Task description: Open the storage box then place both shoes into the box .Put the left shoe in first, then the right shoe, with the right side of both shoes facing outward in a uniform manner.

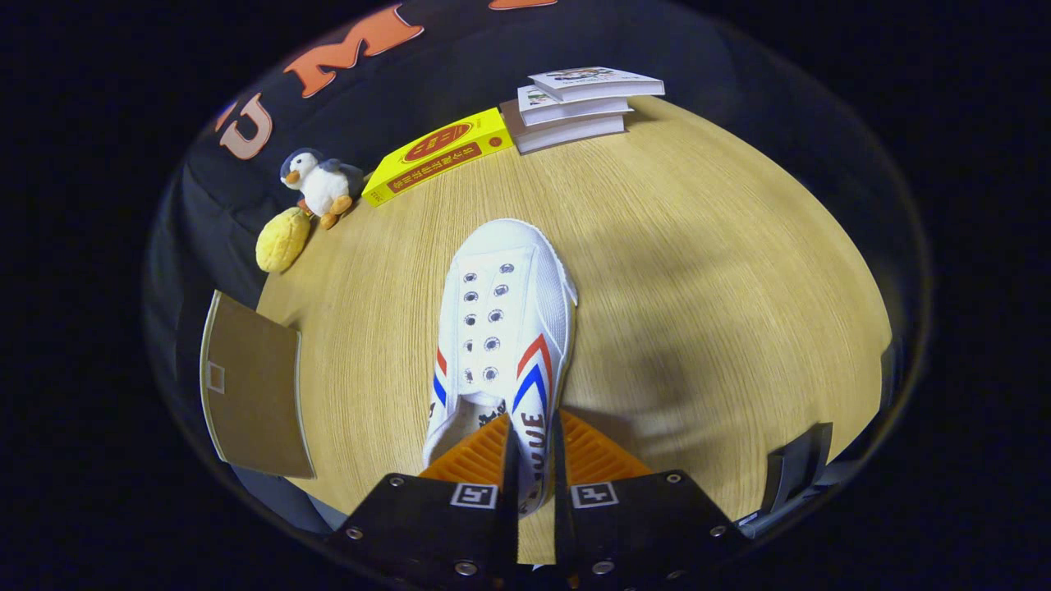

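Observation:
A white canvas shoe (501, 328) with red and blue chevron stripes and no laces points away from me over the wooden table (698, 271). My gripper (532, 460) is shut on the shoe's right side wall near the heel opening, one finger inside the shoe and one outside. The toe reaches toward the middle of the table. A brown cardboard flap (250, 386), part of the storage box, lies to the left of the fingers at the table's near left edge.
At the back of the table sit a stack of white books (579, 107), a yellow box (439, 156), a plush penguin (322, 185) and a yellow lemon-like toy (282, 240). A dark grey object (796, 472) stands off the table's near right edge.

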The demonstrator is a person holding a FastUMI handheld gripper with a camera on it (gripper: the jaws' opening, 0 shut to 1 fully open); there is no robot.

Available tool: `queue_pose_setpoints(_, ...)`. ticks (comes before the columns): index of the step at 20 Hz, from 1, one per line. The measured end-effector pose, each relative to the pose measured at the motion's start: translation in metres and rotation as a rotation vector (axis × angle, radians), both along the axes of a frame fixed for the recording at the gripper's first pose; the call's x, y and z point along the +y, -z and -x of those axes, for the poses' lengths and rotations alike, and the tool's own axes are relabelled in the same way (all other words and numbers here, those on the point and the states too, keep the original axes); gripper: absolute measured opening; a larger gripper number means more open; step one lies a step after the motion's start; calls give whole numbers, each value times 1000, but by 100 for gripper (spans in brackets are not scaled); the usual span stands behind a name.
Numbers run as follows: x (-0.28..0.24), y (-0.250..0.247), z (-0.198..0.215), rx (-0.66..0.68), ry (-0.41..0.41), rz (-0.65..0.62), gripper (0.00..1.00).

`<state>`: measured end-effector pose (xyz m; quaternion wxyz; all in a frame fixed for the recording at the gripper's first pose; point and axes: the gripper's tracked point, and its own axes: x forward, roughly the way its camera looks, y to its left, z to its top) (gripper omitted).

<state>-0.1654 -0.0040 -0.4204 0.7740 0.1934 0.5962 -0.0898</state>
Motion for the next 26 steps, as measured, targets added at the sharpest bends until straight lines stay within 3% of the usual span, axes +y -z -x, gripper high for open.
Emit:
queue_pose_setpoints(2, -2, -6, -2, -9, 35, 1, 7)
queue_pose_setpoints(4, 4, -18, -6, -28, 50, -26, 4)
queue_pose_setpoints(13, 61, -82, -59, -197, 32, -89, 1)
queue_pose_setpoints(19, 120, -146, -95, -315, -73, -109, 1)
queue_pose_setpoints(26, 238, -195, -116, -382, -254, -201, 1)
